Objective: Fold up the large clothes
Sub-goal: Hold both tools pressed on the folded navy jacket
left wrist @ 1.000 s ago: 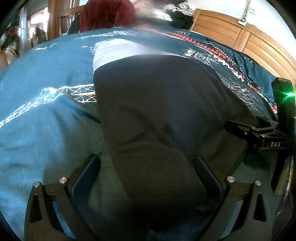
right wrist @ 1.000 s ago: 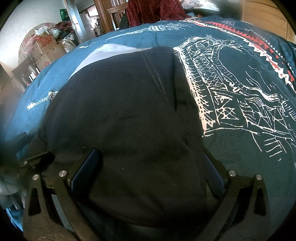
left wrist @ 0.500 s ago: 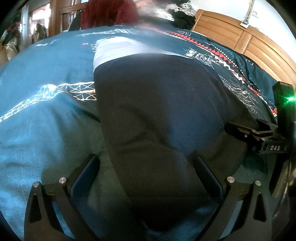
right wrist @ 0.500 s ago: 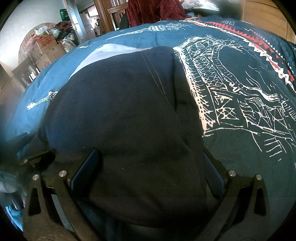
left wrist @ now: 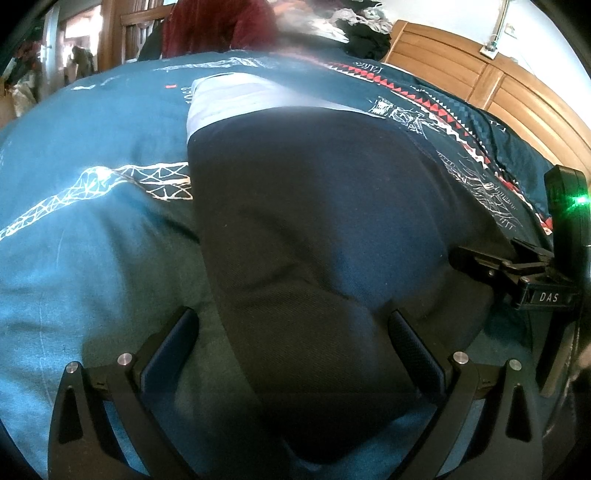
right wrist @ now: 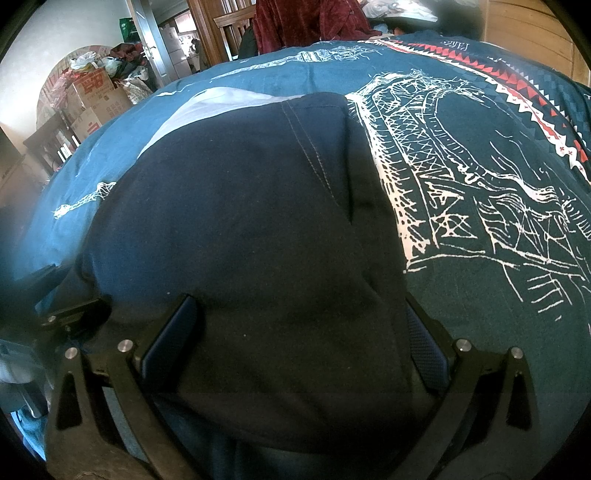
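Observation:
A dark navy garment with a pale grey-white part at its far end lies flat on a teal bedspread. It also shows in the right wrist view, with a stitched seam. My left gripper is open, its jaws wide on either side of the garment's near left corner. My right gripper is open, its jaws astride the near right corner. The right gripper also shows at the right edge of the left wrist view.
The teal bedspread carries a white bridge print and a red-and-white band. A wooden headboard is at the right. A dark red garment on a chair, a clothes pile and cardboard boxes lie beyond the bed.
The left wrist view has shifted slightly, the garment sitting a little higher in frame. Both grippers stay open around the near edge.

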